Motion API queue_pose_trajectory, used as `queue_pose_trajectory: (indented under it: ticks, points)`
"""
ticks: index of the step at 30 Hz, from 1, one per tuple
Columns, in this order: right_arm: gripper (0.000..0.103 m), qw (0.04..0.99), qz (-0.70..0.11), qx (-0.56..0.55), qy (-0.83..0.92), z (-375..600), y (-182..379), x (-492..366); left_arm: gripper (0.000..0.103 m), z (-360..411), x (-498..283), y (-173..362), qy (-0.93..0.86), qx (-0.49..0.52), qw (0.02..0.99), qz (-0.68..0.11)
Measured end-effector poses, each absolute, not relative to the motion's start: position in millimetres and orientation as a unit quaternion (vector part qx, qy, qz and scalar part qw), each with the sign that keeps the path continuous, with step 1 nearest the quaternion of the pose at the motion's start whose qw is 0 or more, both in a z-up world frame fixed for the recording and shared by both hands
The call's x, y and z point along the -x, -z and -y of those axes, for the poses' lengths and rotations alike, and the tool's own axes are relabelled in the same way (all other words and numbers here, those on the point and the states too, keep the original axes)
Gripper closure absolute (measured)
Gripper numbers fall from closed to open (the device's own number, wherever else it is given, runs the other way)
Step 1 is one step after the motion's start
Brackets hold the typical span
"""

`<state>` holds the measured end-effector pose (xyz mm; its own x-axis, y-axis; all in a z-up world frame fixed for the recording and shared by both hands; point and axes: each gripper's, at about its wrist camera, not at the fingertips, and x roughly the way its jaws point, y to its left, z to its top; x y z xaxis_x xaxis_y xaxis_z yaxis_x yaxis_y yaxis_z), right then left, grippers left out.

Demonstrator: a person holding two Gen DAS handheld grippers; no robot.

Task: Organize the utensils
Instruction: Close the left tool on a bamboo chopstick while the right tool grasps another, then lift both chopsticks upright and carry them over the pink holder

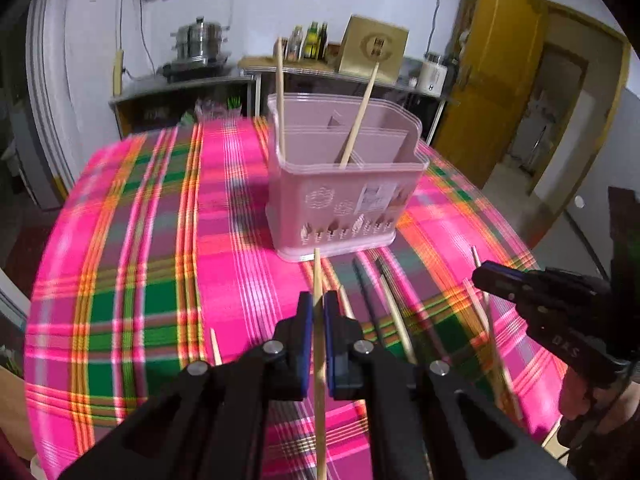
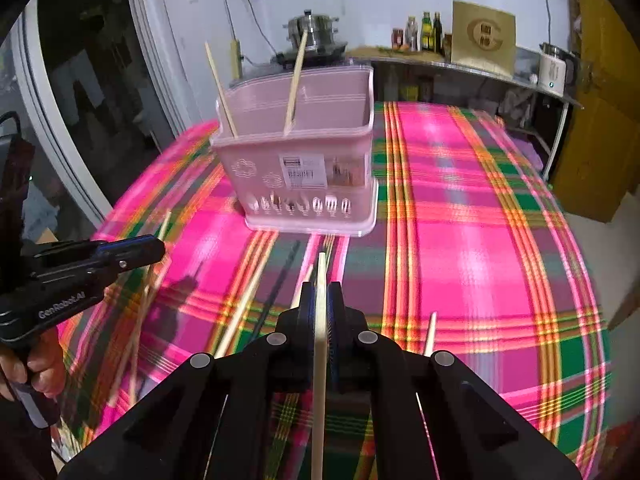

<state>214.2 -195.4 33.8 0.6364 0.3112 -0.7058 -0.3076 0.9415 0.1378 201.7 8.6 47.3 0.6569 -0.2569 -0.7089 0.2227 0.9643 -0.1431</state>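
Note:
A pink plastic utensil holder (image 1: 344, 184) stands on the plaid tablecloth, with two wooden chopsticks (image 1: 280, 96) upright in it; it also shows in the right wrist view (image 2: 300, 160). My left gripper (image 1: 318, 300) is shut on a wooden chopstick (image 1: 319, 360) a little in front of the holder. My right gripper (image 2: 320, 292) is shut on another wooden chopstick (image 2: 319, 380). Several more chopsticks (image 1: 394, 312), wooden and dark, lie on the cloth between the grippers and the holder. The right gripper shows at the right of the left wrist view (image 1: 520, 284), the left gripper at the left of the right wrist view (image 2: 100, 256).
The table (image 2: 480, 220) carries a pink, green and orange plaid cloth. Behind it a shelf (image 1: 180, 88) holds a steel pot, bottles, a brown box and a white kettle. A yellow door (image 1: 500, 80) stands at the right.

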Motion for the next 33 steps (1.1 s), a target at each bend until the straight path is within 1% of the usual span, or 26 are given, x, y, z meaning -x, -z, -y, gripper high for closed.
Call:
queue_pose_trajectory:
  ticks: [8, 16, 27, 33]
  points:
    - [0.097, 0.922, -0.345, -0.01, -0.178, 201, -72, -197, 0.097, -11, -186, -89, 0.138, 0.021, 0.927, -0.349]
    - [0.097, 0.929, -0.323, -0.009, -0.183, 206, -88, -179, 0.097, -14, -173, -97, 0.145, 0.023, 0.93, -0.338]
    - [0.097, 0.93, -0.315, 0.002, -0.19, 209, -94, -162, 0.097, -12, -155, -99, 0.151, 0.013, 0.929, -0.337]
    - [0.097, 0.934, -0.3, 0.001, -0.193, 212, -104, -159, 0.097, -13, -152, -109, 0.151, 0.012, 0.932, -0.33]
